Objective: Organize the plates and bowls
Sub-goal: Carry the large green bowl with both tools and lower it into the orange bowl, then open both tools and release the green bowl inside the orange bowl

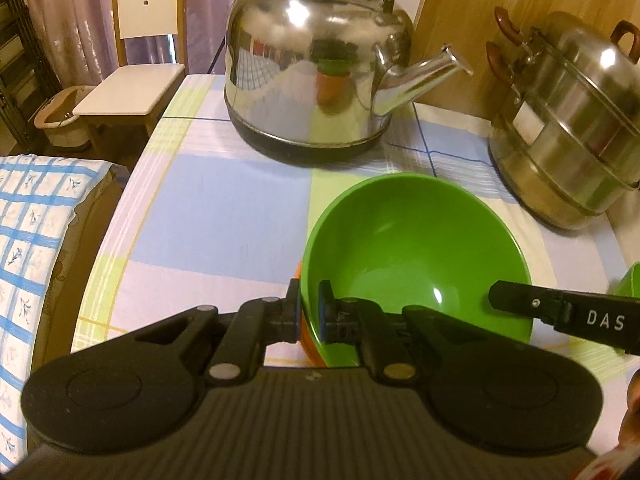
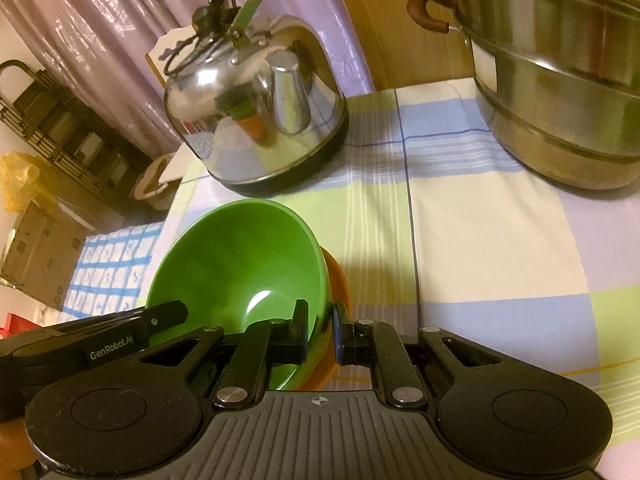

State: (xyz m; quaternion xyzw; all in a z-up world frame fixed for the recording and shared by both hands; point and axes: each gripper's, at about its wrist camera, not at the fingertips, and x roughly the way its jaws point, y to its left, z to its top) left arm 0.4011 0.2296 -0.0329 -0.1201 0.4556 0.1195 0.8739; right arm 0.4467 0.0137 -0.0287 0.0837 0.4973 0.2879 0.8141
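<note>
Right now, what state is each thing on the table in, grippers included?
Green bowl: empty, nested in the orange bowl, gripped at both sides.
Orange bowl: under the green one, mostly hidden.
Left gripper: shut on both rims.
Right gripper: shut on both rims.
Kettle: upright, handle raised.
Steamer pot: lid on.

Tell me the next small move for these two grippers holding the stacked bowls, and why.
Probably lower the stack onto the checked tablecloth and only then open. The left gripper and right gripper each pinch the rims of the round green plastic bowl nested in the orange bowl, on opposite sides, with bare cloth ahead, short of the steel kettle.
</note>
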